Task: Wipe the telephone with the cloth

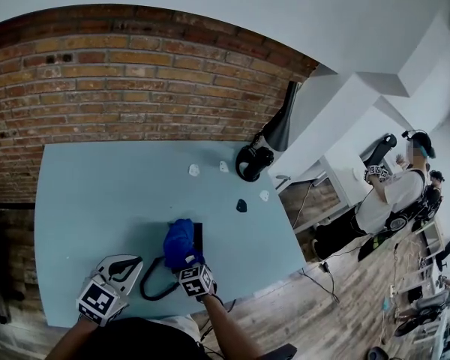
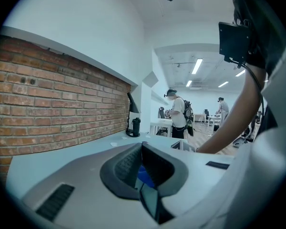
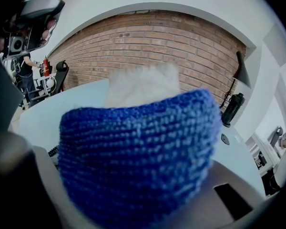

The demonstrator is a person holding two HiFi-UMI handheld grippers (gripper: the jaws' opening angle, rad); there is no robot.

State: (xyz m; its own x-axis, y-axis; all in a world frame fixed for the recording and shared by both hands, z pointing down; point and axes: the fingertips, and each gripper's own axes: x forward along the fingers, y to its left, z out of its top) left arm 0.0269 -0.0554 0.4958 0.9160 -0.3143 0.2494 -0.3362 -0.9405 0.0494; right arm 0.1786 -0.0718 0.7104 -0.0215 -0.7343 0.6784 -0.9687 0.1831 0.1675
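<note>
**Two grippers at the telephone, cloth in the right one**

Both grippers are low over the blue-grey table (image 1: pixel 97 201), near its front edge. The right gripper (image 1: pixel 184 259) has its jaws closed on the blue cloth (image 3: pixel 138 161). The knitted bundle fills the space between them and bulges out ahead of the tips. In the head view the cloth lies over the telephone (image 1: pixel 198 235), a dark body of which only a strip shows, just ahead of this gripper and at the right side of the cloth. I cannot tell how hard the cloth presses on it.

The left gripper (image 1: pixel 129 265) is just to the left of the right one. Its jaws are brought together and nothing is between them. Through the narrow slit that remains, a bit of the blue cloth is seen beyond the tips. The black cord (image 1: pixel 142 285) of the telephone makes a loop on the table between the two grippers.

Far ahead of both grippers, near the brick wall (image 1: pixel 120 88), a black flask (image 3: pixel 232 109) stands upright beside the foot of a black lamp (image 1: pixel 281 126). What is inside the flask cannot be seen. Some small pale scraps (image 1: pixel 193 169) lie on the table between the flask and the telephone.
</note>
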